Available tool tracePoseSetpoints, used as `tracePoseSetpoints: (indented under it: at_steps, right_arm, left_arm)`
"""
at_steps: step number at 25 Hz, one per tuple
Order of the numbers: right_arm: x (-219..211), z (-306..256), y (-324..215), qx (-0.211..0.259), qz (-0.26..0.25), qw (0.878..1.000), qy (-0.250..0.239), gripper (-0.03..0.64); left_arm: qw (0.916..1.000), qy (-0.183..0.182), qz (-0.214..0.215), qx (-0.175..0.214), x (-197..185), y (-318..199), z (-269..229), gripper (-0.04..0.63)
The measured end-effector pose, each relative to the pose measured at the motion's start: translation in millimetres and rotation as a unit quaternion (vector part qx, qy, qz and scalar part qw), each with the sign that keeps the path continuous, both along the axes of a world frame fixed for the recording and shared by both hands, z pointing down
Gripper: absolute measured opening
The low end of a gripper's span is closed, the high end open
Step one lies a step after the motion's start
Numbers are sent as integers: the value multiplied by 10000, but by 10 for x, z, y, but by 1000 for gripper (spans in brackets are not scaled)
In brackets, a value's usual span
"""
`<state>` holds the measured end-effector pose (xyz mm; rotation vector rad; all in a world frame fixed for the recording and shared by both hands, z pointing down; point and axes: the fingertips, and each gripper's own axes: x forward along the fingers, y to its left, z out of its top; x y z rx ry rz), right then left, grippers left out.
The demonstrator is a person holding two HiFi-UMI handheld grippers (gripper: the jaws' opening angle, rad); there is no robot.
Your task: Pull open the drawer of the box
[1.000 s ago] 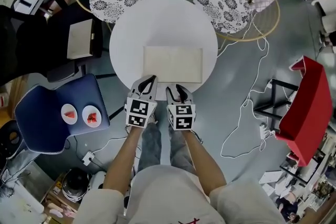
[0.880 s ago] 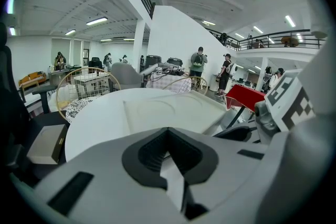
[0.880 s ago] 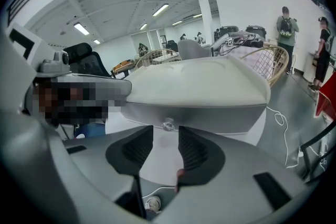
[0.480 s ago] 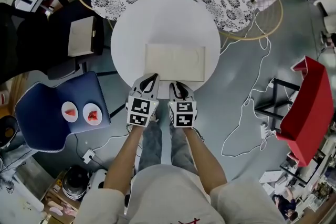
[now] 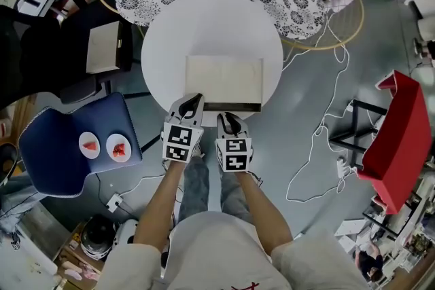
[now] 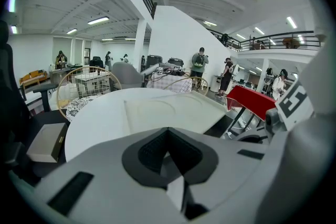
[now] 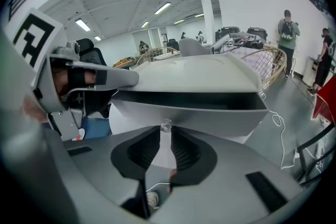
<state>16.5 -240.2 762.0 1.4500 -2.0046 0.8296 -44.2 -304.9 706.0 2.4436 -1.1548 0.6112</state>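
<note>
In the head view the right gripper [image 5: 228, 119] stands in the lower middle of the frame. Its tip is at the near edge of the box [image 5: 224, 78], which lies flat on the round white bench [image 5: 170, 44] in the centre of the frame. Along that near edge a dark slit shows above the drawer [image 5: 234, 106], so the drawer is already a little out of the box. The left gripper [image 5: 195, 100] is just to the left, with its tip at the near left corner of the box. I cannot tell from here whether it touches the box.

In the left gripper view the two jaws lie together with nothing between them. The flat top of the box is ahead of them, in the middle of the frame.

In the right gripper view the jaws have just been closing, and they now hold a small clear knob [image 7: 166, 126] at their tips, in the centre of the frame. The knob sits on the front panel of the drawer, which runs across the frame just behind the jaws. The dark opening of the box is above this panel.

I judge that the grasp is made and the pull has just started. The next move should be a straight, level pull toward the person, with a firm grip, because the knob is small and smooth and may slip. The box is light and may slide, so the left gripper could press on its corner.
</note>
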Motion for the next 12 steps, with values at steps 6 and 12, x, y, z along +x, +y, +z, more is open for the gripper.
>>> tracePoseSetpoints:
  at_steps: [6,12]
  right_arm:
    - [8,13,64,-26,-21,10000,4,75]
    - [11,10,111,-27,-51,10000,39,75]
  left_arm:
    - [9999,32,-68,-143,-16,9,-2,11]
    - [9999,33,-126,-84,-120,3,-97,11]
